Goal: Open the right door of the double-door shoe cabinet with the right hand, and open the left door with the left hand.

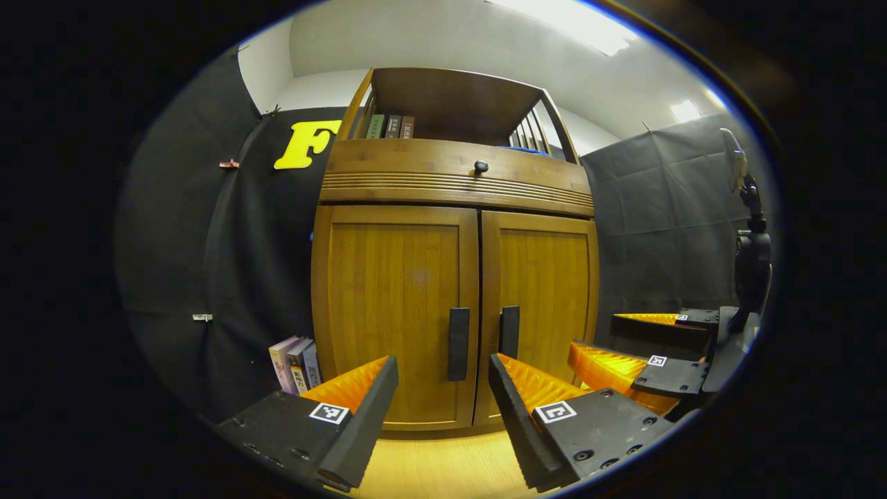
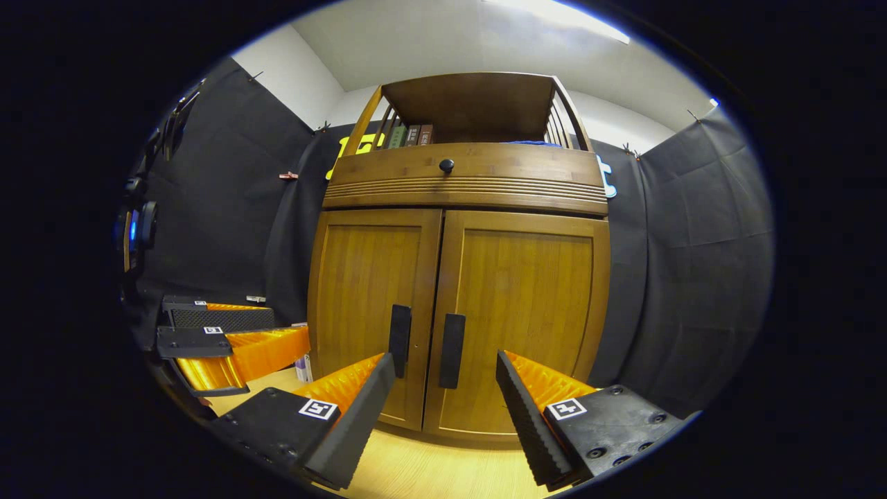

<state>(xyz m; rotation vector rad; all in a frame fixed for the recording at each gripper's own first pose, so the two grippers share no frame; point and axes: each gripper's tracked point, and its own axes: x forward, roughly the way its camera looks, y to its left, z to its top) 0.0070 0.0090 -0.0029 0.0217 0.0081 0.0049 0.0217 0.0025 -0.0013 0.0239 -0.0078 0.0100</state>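
Note:
A wooden double-door shoe cabinet (image 1: pixel 454 277) (image 2: pixel 461 277) stands in front of me with both doors shut. The left door (image 1: pixel 398 305) (image 2: pixel 371 305) carries a black vertical handle (image 1: pixel 458 344) (image 2: pixel 400 330) at its inner edge. The right door (image 1: pixel 547 291) (image 2: pixel 523 312) has its own black handle (image 1: pixel 509 331) (image 2: pixel 452 351). My left gripper (image 1: pixel 443 398) is open, a short way before the left handle, holding nothing. My right gripper (image 2: pixel 445 391) (image 1: pixel 644 346) is open too, lined up near the right handle and apart from it.
Above the doors is a drawer front with a round black knob (image 1: pixel 481 166) (image 2: pixel 446 165), and an open shelf with books (image 1: pixel 388 126). More books (image 1: pixel 294 364) stand on the light wooden floor (image 1: pixel 443 464) left of the cabinet. A camera stand (image 1: pixel 752 249) rises at the right.

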